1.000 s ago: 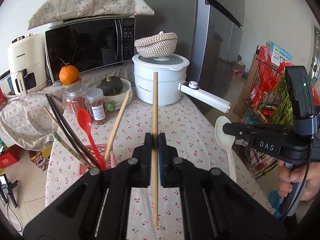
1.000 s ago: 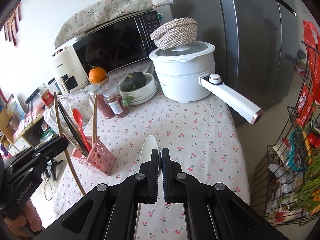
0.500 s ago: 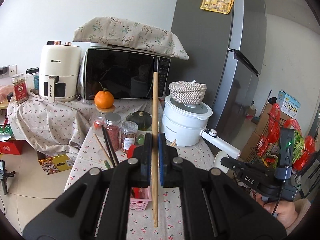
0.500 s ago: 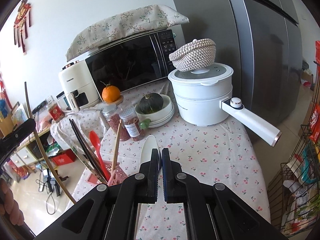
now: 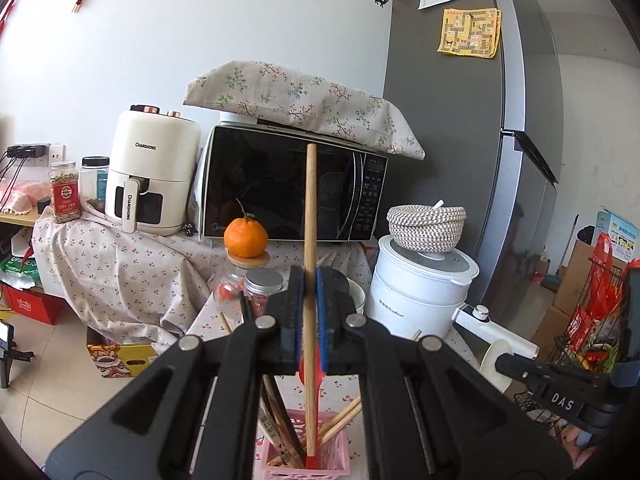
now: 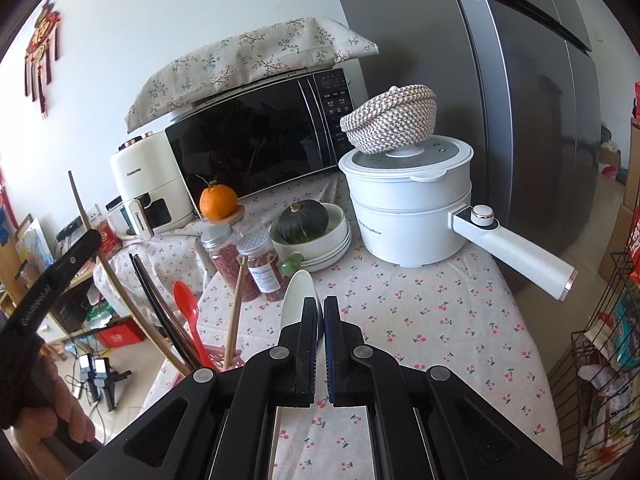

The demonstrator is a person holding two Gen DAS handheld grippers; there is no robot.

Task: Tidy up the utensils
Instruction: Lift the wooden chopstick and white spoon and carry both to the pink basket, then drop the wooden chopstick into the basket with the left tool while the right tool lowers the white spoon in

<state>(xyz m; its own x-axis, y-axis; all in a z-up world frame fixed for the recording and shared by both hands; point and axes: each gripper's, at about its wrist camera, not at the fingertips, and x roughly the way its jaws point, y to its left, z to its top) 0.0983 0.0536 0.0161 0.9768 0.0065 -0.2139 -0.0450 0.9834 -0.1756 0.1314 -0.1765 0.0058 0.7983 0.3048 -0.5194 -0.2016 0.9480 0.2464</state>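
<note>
Cherry-print cloth covers the tabletop (image 5: 460, 342), which shows only in slivers in the left wrist view, behind the gripper. At centre frame the left gripper (image 5: 310, 320) is clamped on a wooden chopstick (image 5: 309, 216) held upright; its lower end reaches into the pink utensil basket (image 5: 338, 454) at the bottom edge, alongside a red spoon (image 5: 316, 372) and other sticks. A microwave (image 5: 292, 192) and an air fryer (image 5: 154, 178) fill the middle, a white pot (image 5: 420, 292) sits right of centre, and an orange (image 5: 245, 237) rests on a jar lid.

From the right wrist view, the right gripper (image 6: 320, 320) at lower centre is closed on the handle of a white spoon (image 6: 298, 292), whose bowl points up-frame toward a stack of bowls holding a squash (image 6: 304, 222). Bare cloth lies to the right of the gripper, up to the tabletop's right edge beside a wire rack (image 6: 600, 344). The basket's rim peeks out at lower left near the tabletop's left edge, with black chopsticks (image 6: 156, 312) leaning in it. The pot's long handle (image 6: 516, 250) juts toward the right edge.
</note>
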